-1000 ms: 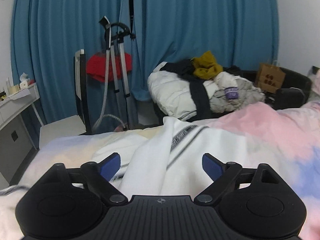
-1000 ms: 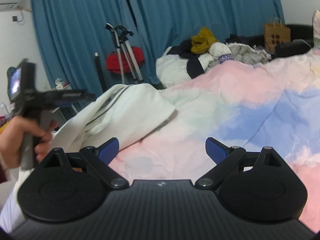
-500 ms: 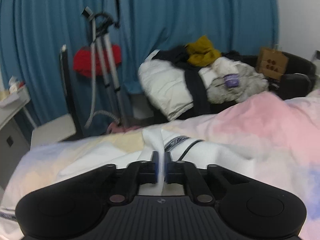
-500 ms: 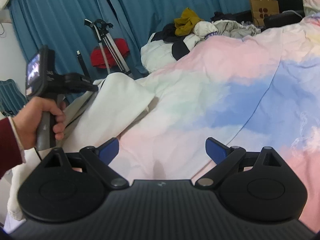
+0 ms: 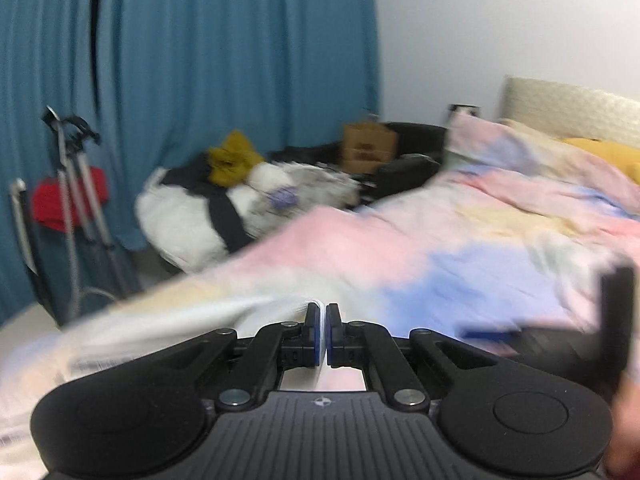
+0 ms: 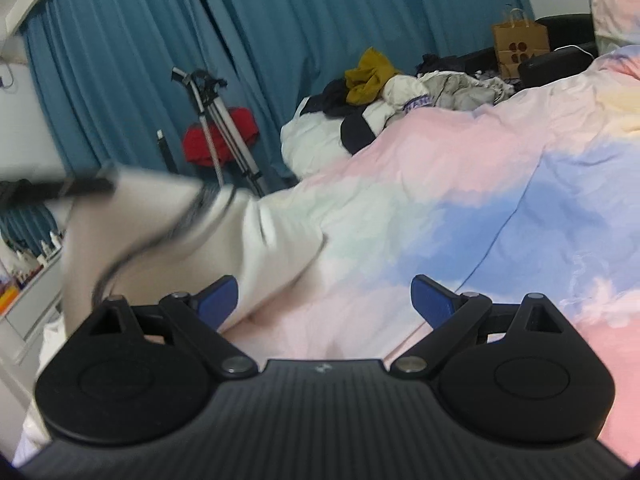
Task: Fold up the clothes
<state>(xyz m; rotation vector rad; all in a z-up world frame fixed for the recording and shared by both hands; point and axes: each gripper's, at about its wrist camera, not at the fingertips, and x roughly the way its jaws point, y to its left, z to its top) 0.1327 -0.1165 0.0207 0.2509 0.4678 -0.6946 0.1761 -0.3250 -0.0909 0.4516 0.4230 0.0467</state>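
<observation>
On the pastel duvet (image 6: 460, 208), the white garment (image 6: 256, 252) is lying near-left, one edge lifting. Left gripper (image 5: 323, 336) is pinching that fabric; right gripper (image 6: 324, 300) is gaping, holding nothing. A fold seems underway, judging by this; next calls for carrying the edge across. Only the right view is showing the raised cloth clearly.

White garment (image 6: 168, 240) lifted off bedspread (image 6: 440, 184)

Your left gripper (image 5: 323, 334) and right gripper (image 6: 324, 294): matte black ribbed bodies, round side discs, silver pivot screws, blue finger pads (image 6: 430, 292), small white logo mark centred.
</observation>
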